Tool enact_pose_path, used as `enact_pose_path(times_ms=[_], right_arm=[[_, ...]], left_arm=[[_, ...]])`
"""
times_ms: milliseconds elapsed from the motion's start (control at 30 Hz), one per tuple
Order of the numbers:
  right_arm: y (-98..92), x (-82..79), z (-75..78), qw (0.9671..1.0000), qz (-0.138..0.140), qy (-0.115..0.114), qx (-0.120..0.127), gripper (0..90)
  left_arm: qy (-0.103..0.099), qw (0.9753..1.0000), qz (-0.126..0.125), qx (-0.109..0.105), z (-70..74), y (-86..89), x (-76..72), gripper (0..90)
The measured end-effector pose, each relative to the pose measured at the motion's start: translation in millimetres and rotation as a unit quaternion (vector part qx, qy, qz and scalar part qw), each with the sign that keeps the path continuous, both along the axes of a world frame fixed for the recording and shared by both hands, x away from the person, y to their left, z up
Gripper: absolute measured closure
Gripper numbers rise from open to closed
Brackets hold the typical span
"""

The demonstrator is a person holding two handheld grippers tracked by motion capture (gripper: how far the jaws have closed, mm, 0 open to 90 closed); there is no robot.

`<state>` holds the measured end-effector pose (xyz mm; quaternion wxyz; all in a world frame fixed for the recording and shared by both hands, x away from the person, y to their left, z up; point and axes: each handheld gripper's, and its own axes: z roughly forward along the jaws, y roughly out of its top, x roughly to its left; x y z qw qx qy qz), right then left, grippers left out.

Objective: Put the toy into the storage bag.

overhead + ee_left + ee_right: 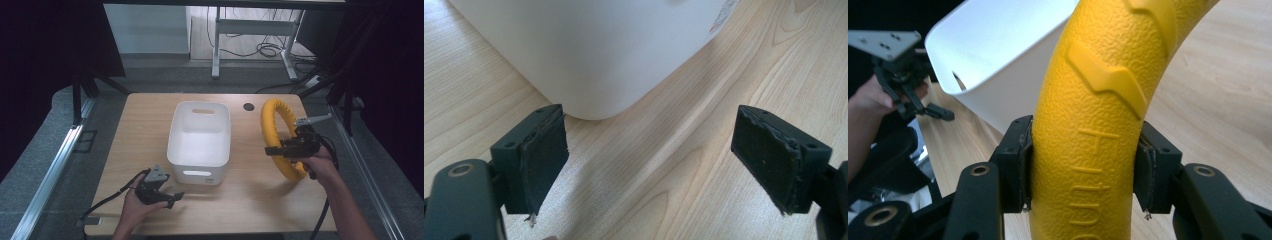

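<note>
A yellow textured ring (272, 132) stands on edge above the table's right side, to the right of a white bin (200, 142). My right gripper (276, 150) is shut on the ring's lower part; in the right gripper view both pads press the yellow ring (1088, 145) from either side, with the white bin (998, 60) behind it. My left gripper (172, 199) rests low near the table's front left, just before the bin's near left corner. Its jaws stand wide apart with bare wood between them, and the white bin (599, 50) is close ahead.
The wooden table (150, 115) has a dark round hole (248, 106) at the back right of the bin. Metal rails (50, 165) run along both sides. Beyond the table stand a desk frame and floor cables (265, 50).
</note>
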<state>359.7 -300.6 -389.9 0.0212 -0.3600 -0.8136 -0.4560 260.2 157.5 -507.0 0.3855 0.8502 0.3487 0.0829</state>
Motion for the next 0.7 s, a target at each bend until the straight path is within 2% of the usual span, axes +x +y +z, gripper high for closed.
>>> enact_pose_path(times_ms=[200,367,700], right_arm=[[-5.2,-6.8,14.6,0.9988,-0.004,-0.033,0.035,49.3],[-3.3,-10.5,22.9,0.9966,0.001,-0.050,0.065,49.3],[8.8,-14.7,31.3,0.9928,-0.004,-0.075,0.093,49.1]], left_arm=[[0.000,1.0000,-0.001,0.002,-0.5,-0.3,0.3,15.2],[-0.001,1.0000,-0.002,0.001,0.2,0.4,0.1,15.2],[0.000,1.0000,-0.003,0.002,-0.1,0.2,0.3,15.2]])
